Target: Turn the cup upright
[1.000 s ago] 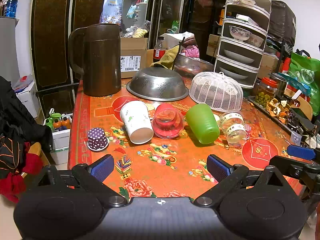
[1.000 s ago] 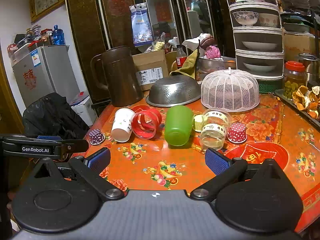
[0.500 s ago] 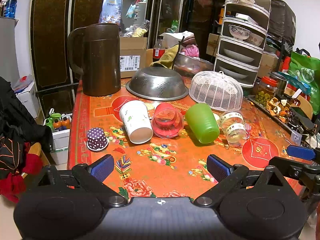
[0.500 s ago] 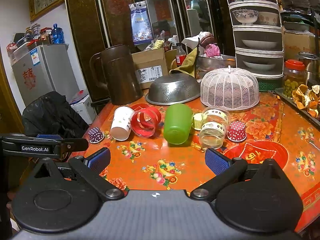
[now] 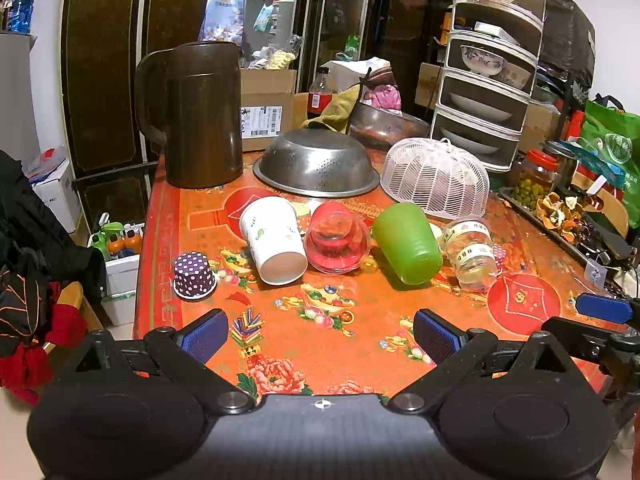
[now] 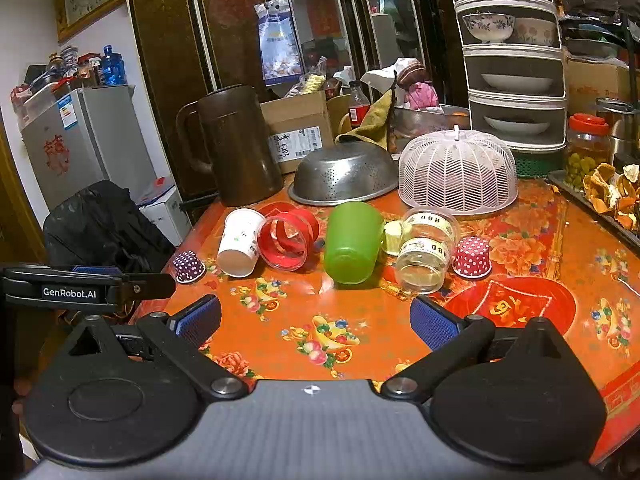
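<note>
Both grippers hovering over near edge of table, w/ orange flowery oilcloth. Left gripper spread wide, blue pads apart, nothing between. Right gripper same deal, wide open, pinching nothing, pads well apart.

Row of tipped cups across mid table, well ahead of both grippers:
- white paper cup on its side, mouth facing near edge, touching red one
- clear red cup on its side, just beside white cup
- green plastic cup on its side, base toward cam in right wrist view, between red cup & clear one
- clear plastic cup w/ printed band, also lying down, right of green

Small stuff: purple polka-dot cupcake liner mouth-down at left end of row, red polka-dot liner mouth-down just beside clear cup.

Behind row: tall brown pitcher upright, far left corner; steel colander upside down; white mesh food cover next to it. Cardboard box & stacked dish rack further back. Tray w/ dried peels along right edge, pickle jar w/ red lid near it.

Left gripper's arm visible at left edge of right wrist view, off the table side.
</note>
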A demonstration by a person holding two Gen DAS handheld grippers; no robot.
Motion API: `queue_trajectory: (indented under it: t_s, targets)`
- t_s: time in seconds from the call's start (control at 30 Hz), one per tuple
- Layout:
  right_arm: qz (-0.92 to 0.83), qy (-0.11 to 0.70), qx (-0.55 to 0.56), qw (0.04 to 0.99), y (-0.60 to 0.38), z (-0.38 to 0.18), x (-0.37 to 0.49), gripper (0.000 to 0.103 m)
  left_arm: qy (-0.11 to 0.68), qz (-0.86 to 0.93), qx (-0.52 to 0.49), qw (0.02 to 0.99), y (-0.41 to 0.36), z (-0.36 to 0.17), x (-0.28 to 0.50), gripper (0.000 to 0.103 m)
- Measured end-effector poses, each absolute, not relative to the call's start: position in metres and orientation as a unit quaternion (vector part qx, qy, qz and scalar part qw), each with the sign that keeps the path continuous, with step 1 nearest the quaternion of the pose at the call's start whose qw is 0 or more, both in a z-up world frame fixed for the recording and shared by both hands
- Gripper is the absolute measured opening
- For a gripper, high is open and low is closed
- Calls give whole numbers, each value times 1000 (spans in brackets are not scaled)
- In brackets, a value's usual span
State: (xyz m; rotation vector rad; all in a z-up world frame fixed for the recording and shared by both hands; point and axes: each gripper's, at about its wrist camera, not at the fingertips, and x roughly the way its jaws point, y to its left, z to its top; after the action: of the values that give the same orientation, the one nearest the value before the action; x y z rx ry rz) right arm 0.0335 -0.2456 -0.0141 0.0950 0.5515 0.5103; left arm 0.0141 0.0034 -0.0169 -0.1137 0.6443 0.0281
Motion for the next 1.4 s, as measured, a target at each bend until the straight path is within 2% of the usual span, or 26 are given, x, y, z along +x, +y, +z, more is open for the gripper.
queue_trajectory:
  t_s: [0.73, 0.9, 1.17, 1.27, 1.4]
  targets:
    - [253, 275, 56, 926, -255, -21, 48, 102, 329, 27, -40, 943, -7, -20, 32, 100]
    - [259, 275, 65, 924, -262, -25, 51, 102, 321, 33, -68, 944, 7, -14, 44, 100]
    - [266, 277, 84, 919, -279, -32, 52, 102, 419, 89, -65, 901, 31, -27, 156, 100]
    - [265, 278, 83, 920, -286, -33, 49, 102, 444, 88, -77, 889, 38, -38, 179, 96]
    - [257, 276, 86, 922, -298, -32, 49, 102, 461, 88, -90, 878, 40, -48, 192, 95]
